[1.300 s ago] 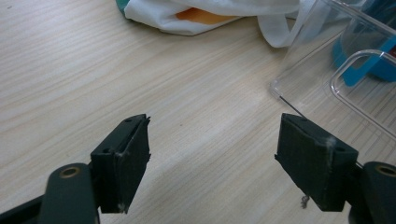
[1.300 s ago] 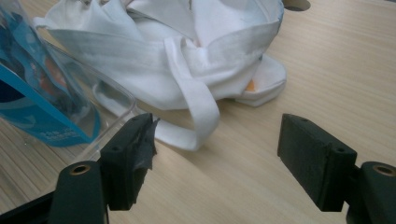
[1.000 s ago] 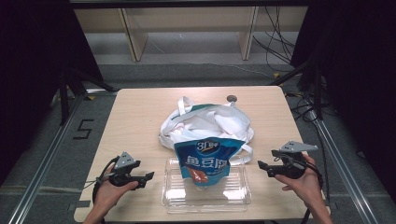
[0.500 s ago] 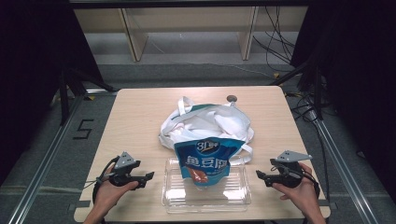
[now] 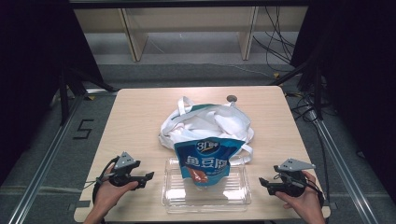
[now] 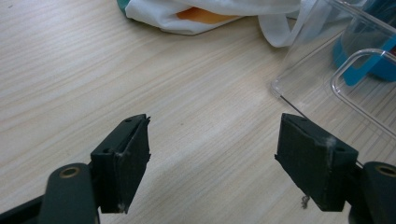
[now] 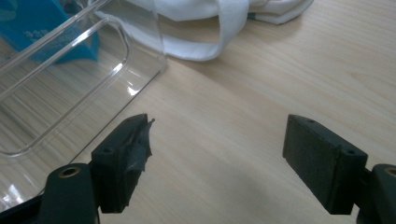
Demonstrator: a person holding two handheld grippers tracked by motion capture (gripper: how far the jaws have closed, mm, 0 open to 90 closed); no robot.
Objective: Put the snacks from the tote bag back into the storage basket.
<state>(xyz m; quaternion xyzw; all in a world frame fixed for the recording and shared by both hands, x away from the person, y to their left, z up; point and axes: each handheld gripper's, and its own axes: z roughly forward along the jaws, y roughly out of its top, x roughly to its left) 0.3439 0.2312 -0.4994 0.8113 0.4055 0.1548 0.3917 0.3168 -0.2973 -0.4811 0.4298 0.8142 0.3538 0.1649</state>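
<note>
While both claws gape wide and empty, a clear plastic tray (image 5: 208, 196) sits between left claw (image 5: 148, 176) and right claw (image 5: 261, 181), bearing a blue snack bag (image 5: 205, 161).

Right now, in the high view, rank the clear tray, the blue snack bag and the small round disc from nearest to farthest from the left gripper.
From the left gripper:
1. Clear tray, just beside it.
2. Blue snack bag, standing in the tray.
3. Small round disc, at the far table edge.

Left gripper (image 5: 148, 176) held low in the left hand (image 5: 111, 192), jaws wide apart, nothing between them. Right gripper (image 5: 262, 182) held low in the right hand (image 5: 302, 199), jaws likewise wide apart. Both point inward, toward each other.
</note>
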